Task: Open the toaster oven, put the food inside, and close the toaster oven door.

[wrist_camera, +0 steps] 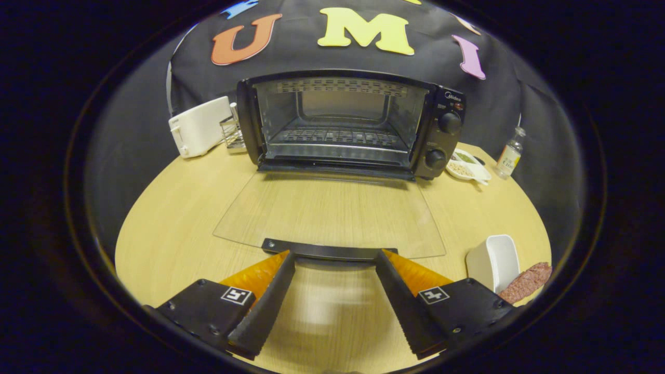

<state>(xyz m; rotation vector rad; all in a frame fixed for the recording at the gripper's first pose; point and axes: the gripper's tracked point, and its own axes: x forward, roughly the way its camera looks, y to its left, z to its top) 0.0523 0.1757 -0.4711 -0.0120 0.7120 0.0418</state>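
Observation:
The black toaster oven [353, 122] stands at the back of the wooden table [171, 218] with its cavity and wire rack exposed. Its glass door [332, 213] lies folded down flat toward me, and the dark door handle [327, 251] sits just at my fingertips. My gripper [332, 254] is open, its two fingers spread wide on either side of the handle's middle, holding nothing. The food, a reddish-brown sausage-like piece [527, 282], lies on the table to the right of my right finger, beside a white dish [493, 261].
A white toaster [200, 126] and a small wire rack [234, 132] stand left of the oven. Right of the oven are a small plate of food bits [466, 165] and a little glass bottle [509, 154]. Black cloth walls the booth behind.

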